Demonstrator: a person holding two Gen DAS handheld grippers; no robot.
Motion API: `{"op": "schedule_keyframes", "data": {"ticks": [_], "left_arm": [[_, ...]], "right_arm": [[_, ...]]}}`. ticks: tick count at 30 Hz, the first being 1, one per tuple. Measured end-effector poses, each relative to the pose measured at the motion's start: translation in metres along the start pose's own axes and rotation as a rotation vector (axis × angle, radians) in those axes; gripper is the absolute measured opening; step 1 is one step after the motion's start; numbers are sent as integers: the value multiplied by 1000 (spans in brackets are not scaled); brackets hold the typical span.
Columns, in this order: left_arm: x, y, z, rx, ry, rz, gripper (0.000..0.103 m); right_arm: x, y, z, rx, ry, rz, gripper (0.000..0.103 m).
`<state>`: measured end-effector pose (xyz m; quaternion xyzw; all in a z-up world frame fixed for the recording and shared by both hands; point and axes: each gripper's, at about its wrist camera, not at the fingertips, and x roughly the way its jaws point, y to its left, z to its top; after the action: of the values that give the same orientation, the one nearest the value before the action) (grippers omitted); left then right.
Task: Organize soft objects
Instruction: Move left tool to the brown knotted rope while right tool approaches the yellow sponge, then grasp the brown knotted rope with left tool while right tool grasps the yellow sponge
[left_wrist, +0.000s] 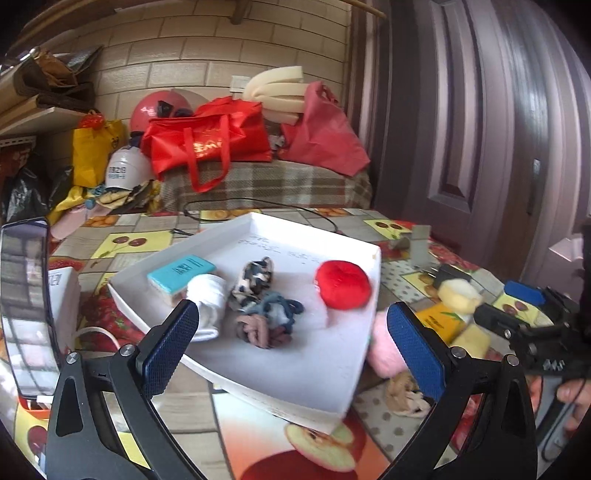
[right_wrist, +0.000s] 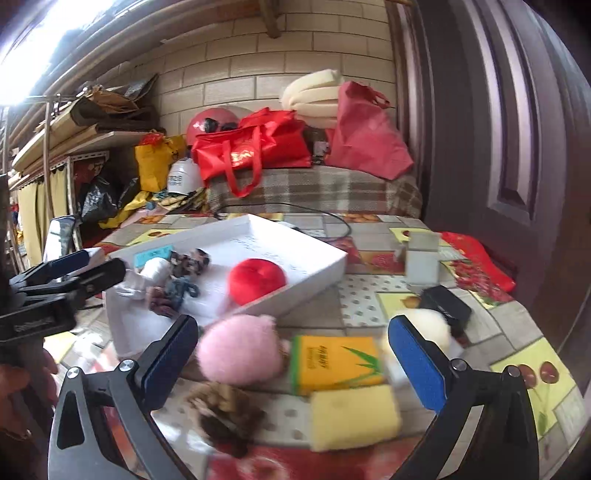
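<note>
Both grippers are held wide open and empty: the left gripper (left_wrist: 291, 332) over the white tray (left_wrist: 373, 295), where sorted soft items such as the red puff (left_wrist: 342, 284) lie. The right gripper (right_wrist: 293, 343) is aimed at the pink puff (right_wrist: 240, 350), sponge (right_wrist: 354, 417) and what is probably a scrunchie (right_wrist: 225, 410), outside the tray, near right, likely next.

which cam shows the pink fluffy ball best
The right wrist view: the pink fluffy ball sits whole and near on the tablecloth, between the open fingers, beside the yellow-green packet. The left wrist view shows only a sliver of it, behind the white tray edge and a blue pad.
</note>
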<state>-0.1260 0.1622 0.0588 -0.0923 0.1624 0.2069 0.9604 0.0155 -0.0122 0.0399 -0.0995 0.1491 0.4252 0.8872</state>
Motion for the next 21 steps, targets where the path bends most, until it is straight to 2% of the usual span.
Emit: {"op": "schedule_keyframes", "data": {"ticks": [2,6,9,14,15,17,19,21], "left_arm": [[0,-19,-4,52,42,-84,103],[7,-60,-14,167,181,-242,103],[9,-79,-20,229,232,-245,103],[18,-84,-25,244,281,-224,102],[20,-84,-26,250,296,-222,101],[26,-88,-29,268,326,-218,98],[32,-92,-32,284,357,-211,97],[36,-97,-34,293,377,-216,94]], "right_arm": [[-4,-30,-6,43,47,-28,103],[2,-69,-18,119,199,35,103],[5,-65,-23,95,247,94,103],[23,-43,-27,13,334,140,102],[27,-40,-27,5,347,150,100],[34,-33,-27,-13,374,178,88],[44,-27,-30,-37,424,181,61],[48,-28,-32,-36,447,177,58]]}}
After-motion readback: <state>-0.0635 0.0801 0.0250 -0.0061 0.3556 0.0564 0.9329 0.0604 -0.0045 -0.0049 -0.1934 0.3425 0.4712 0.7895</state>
